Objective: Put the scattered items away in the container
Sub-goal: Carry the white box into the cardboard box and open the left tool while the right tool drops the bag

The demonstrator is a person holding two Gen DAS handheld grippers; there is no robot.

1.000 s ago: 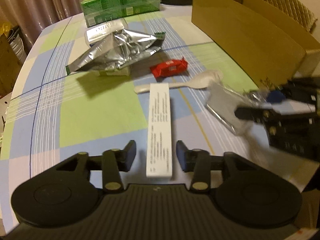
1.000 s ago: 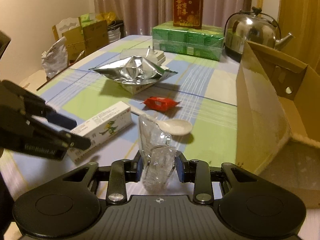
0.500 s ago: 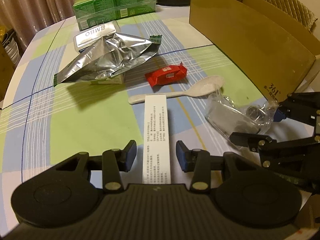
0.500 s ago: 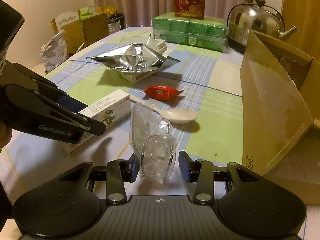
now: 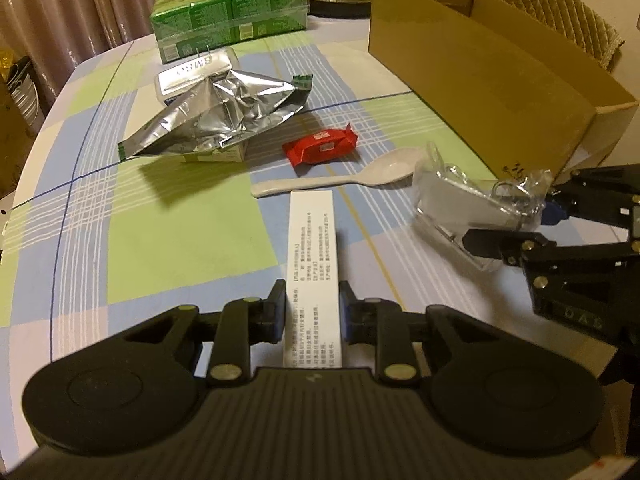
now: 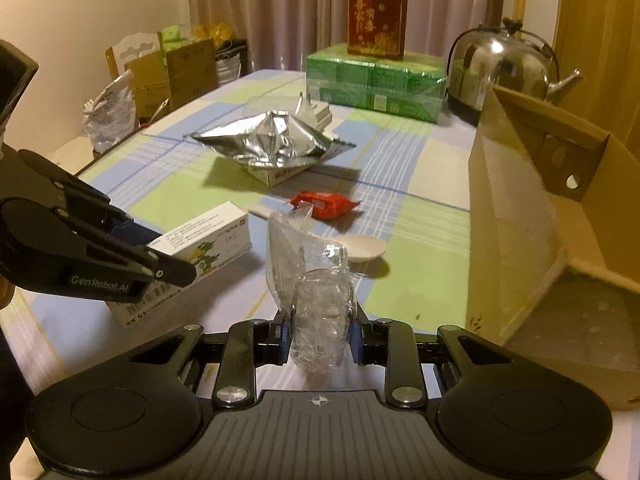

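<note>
My left gripper [image 5: 313, 308] is shut on the near end of a long white carton [image 5: 311, 240] that points away over the checked tablecloth. Seen from the right wrist, the same carton [image 6: 200, 248] shows a green cartoon print, with the left gripper [image 6: 154, 250] clamped on it. My right gripper [image 6: 320, 332] is shut on a crumpled clear plastic packet [image 6: 316, 280]. The open cardboard box [image 6: 512, 208] stands just right of it. In the left wrist view, the right gripper [image 5: 516, 216] holds the packet [image 5: 460, 196] in front of the box [image 5: 480, 72].
On the cloth lie a red wrapped sweet [image 5: 320, 148], a white spoon [image 5: 360, 176] and a silver foil bag [image 5: 224, 120] draped over a small carton. A green shrink-wrapped pack [image 5: 228, 20] and a steel kettle [image 6: 504, 64] stand at the far end.
The left jaws, open on either side of the white carton a second ago, have closed onto it. The right gripper still holds the clear packet, much where it was.
</note>
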